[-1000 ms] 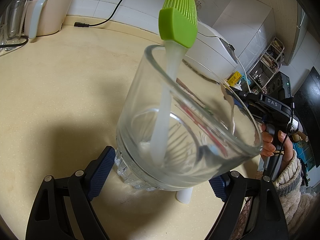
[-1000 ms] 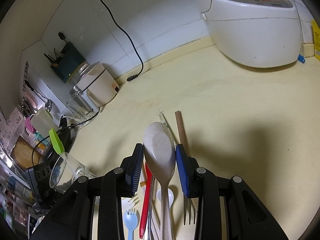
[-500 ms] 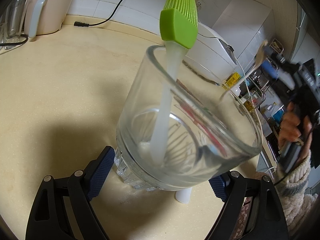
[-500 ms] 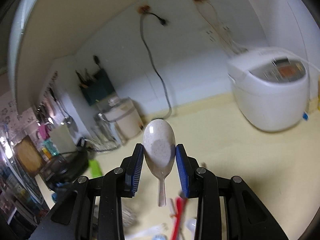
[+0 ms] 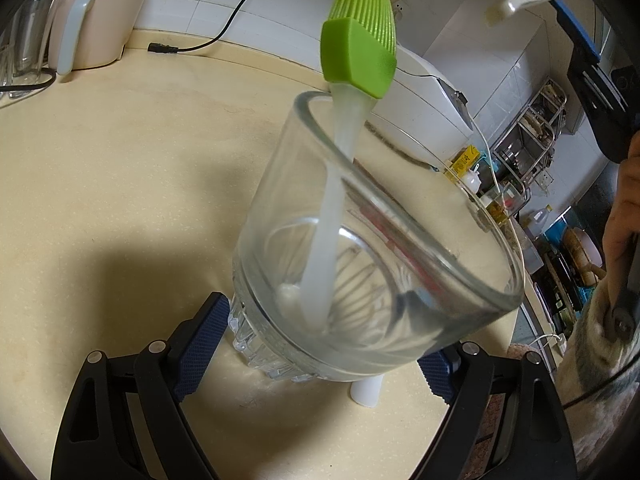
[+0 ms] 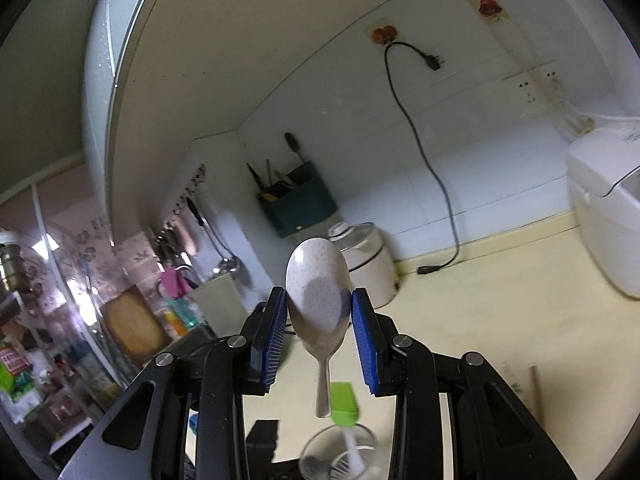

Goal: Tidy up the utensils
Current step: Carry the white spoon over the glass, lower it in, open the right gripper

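1. Right wrist view: a second ago my right gripper (image 6: 319,316) sat low over the pile of utensils on the counter; now it is high and level, with wall and cabinet ahead, the spoon (image 6: 319,300) clamped by its bowl between the blue pads, handle hanging down.
2. Left wrist view has not changed: my left gripper (image 5: 316,346) is closed on the base of the glass (image 5: 360,240), which holds the green brush (image 5: 352,92) upright.
3. Below the spoon's handle, the glass (image 6: 340,454) and brush head (image 6: 344,398) show, apart from it. Open counter (image 5: 100,168) lies all round the glass.
4. From the left, the spoon handle (image 5: 520,0) pokes in at the top right; a hand (image 5: 624,208) is cut off by the edge. The right view is blurred, and what else lies in the glass I cannot make out.
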The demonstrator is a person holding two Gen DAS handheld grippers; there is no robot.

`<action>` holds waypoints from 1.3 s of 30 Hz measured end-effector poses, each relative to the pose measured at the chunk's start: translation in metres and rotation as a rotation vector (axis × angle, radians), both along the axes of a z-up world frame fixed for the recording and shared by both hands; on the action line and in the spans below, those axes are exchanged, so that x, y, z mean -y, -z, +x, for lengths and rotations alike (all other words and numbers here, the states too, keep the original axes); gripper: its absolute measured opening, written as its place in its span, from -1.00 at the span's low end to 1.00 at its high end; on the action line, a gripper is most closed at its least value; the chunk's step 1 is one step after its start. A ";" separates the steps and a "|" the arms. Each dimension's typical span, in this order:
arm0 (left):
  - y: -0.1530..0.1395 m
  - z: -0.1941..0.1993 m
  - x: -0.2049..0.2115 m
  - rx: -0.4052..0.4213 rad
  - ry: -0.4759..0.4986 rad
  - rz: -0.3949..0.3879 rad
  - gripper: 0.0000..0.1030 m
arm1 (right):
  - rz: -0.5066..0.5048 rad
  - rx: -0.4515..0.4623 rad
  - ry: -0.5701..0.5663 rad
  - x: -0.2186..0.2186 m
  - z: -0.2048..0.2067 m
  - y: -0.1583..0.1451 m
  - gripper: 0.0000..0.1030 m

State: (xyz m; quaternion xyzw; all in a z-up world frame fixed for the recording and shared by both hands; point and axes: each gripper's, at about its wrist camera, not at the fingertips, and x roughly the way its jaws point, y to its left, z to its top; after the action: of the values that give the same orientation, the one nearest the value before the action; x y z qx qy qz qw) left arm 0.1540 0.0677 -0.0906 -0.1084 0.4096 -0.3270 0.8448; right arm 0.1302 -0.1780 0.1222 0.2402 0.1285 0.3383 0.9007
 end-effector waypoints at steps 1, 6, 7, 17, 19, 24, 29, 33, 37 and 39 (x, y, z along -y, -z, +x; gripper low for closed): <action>0.000 0.000 0.000 0.000 0.000 0.000 0.73 | -0.006 -0.001 -0.010 -0.003 0.000 0.004 -0.35; 0.000 0.000 0.000 0.000 0.000 0.000 0.73 | -0.040 -0.052 -0.039 -0.015 0.009 0.027 -0.35; 0.000 0.000 0.000 0.000 0.000 0.000 0.73 | -0.042 -0.060 -0.043 -0.016 0.010 0.030 -0.35; 0.000 0.000 -0.001 0.000 0.000 -0.001 0.73 | -0.117 -0.038 -0.050 -0.026 0.001 0.034 -0.35; 0.000 0.000 0.000 0.000 0.000 0.000 0.73 | -0.151 -0.027 -0.058 -0.030 -0.002 0.034 -0.35; 0.000 0.000 -0.001 0.000 0.000 -0.001 0.73 | -0.227 -0.034 -0.073 -0.040 -0.003 0.039 -0.35; 0.000 0.000 -0.001 0.000 0.000 -0.001 0.73 | -0.283 -0.047 -0.086 -0.050 -0.001 0.044 -0.35; 0.000 0.000 0.000 0.000 0.000 -0.002 0.74 | -0.338 -0.055 -0.102 -0.059 0.000 0.047 -0.35; 0.000 0.000 0.000 0.000 0.000 -0.001 0.74 | -0.381 -0.068 -0.123 -0.066 0.001 0.052 -0.35; 0.000 0.000 0.000 0.000 0.000 -0.002 0.74 | -0.408 -0.077 -0.143 -0.071 0.002 0.055 -0.35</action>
State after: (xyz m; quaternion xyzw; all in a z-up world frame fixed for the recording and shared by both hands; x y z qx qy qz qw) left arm 0.1542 0.0679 -0.0907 -0.1091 0.4092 -0.3273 0.8447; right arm 0.1322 -0.1073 0.0668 0.0559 0.2454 0.3589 0.8988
